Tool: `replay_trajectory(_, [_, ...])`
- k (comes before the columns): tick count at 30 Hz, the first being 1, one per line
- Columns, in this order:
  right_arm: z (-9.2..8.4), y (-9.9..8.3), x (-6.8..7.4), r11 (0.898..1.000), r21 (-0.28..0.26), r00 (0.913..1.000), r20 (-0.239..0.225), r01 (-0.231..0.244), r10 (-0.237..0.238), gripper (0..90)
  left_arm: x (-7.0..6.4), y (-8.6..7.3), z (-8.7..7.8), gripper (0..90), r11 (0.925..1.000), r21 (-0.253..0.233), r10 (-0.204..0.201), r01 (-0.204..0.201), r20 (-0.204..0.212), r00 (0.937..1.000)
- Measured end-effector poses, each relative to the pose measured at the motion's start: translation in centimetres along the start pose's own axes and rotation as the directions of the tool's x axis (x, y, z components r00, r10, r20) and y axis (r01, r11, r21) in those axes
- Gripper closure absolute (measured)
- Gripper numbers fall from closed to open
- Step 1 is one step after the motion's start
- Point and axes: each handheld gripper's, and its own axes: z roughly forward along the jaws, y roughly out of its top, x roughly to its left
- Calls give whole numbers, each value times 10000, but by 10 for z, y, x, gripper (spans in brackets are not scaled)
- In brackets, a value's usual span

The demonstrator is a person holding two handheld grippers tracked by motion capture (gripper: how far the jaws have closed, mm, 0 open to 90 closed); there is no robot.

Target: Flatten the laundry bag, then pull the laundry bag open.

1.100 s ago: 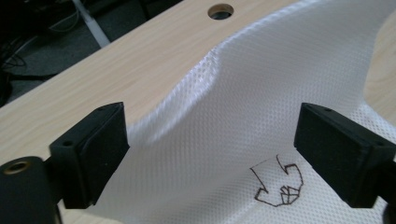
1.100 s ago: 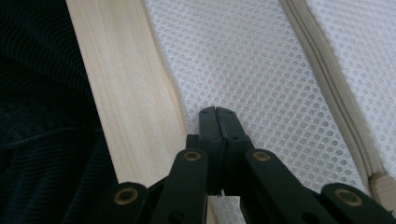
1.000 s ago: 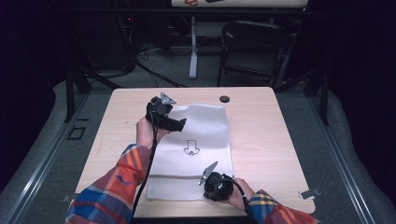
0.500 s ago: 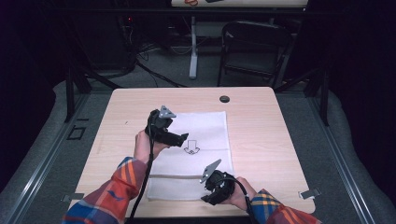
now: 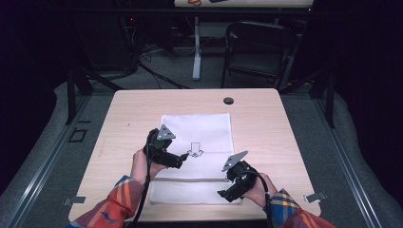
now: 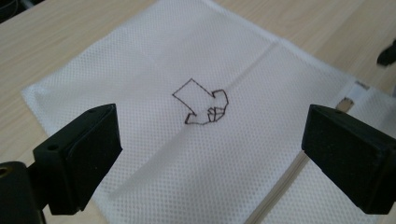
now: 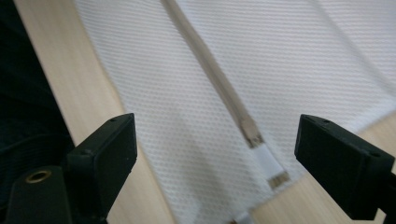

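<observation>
Wooden table (image 5: 266, 118) bears white mesh bag (image 5: 204, 128), black knob (image 5: 228, 100) beyond; both grippers' fingers released.

high view looks down from above the table (image 5: 266, 118); both gripper views sit close over the shared white cloth (image 5: 199, 130).

My right gripper (image 7: 212, 168) has just been opening; its jaws stand wide with nothing between them, above the white mesh bag (image 7: 261, 60), its zipper (image 7: 210, 70), and the table (image 7: 79, 88).
</observation>
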Motion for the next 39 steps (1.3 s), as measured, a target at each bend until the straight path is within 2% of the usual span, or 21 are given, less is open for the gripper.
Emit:
replay_trajectory(2, [-4, -4, -5, 9999, -24, 9998, 119, -139, 140, 111, -2, -4, 2, 41, 9996, 239, 118, -119, 47, 9999])
replay_trajectory(3, [-4, -6, -7, 9993, -103, 9992, 154, -367, 369, 102, -3, -5, 2, 39, 9995, 296, 146, -149, 103, 9998])
replay_trajectory(4, [-6, -8, -10, 9993, 9, 9990, 222, -384, 384, 99, -3, -6, 2, 38, 9992, 355, 170, -173, 103, 9998])
replay_trajectory(7, [-10, -14, -16, 9976, -84, 9972, 268, -694, 696, 90, -3, -7, 2, 36, 9993, 332, 150, -154, 111, 9998])
replay_trajectory(10, [-15, -17, -21, 9969, -112, 9960, 430, -782, 786, 100, -2, -6, 1, 36, 9995, 255, 197, -197, 24, 9998])
replay_trajectory(17, [-17, -20, -28, 9955, -158, 9941, 530, -935, 943, 132, -7, -5, 4, 37, 9997, 183, 139, -143, 209, 9997])
replay_trajectory(26, [-18, -22, -33, 9923, -249, 9904, 626, -1216, 1230, 186, -19, -4, 15, 50, 9987, 204, 447, -462, 696, 9966])
replay_trajectory(31, [-16, -23, -38, 9898, -298, 9877, 683, -1390, 1408, 270, -27, -1, 22, 72, 9980, 222, 567, -592, 994, 9934])
replay_trajectory(32, [-16, -23, -39, 9899, -177, 9873, 715, -1407, 1416, 287, -29, 0, 23, 74, 9982, 204, 546, -571, 1056, 9929])
replay_trajectory(35, [-14, -23, -40, 9894, -172, 9871, 667, -1445, 1453, 371, -34, 2, 28, 88, 9981, 145, 570, -594, 1272, 9902])
replay_trajectory(36, [-13, -23, -41, 9893, -164, 9872, 645, -1451, 1458, 414, -35, 3, 30, 95, 9974, 170, 666, -697, 1412, 9877])
replay_trajectory(38, [-11, -23, -42, 9888, -133, 9874, 515, -1488, 1493, 531, -40, 4, 36, 99, 9964, 269, 761, -804, 1353, 9879])
replay_trajectory(39, [-9, -22, -42, 9874, -133, 9868, 362, -1574, 1578, 586, -42, 5, 39, 101, 9966, 307, 710, -763, 1478, 9865])
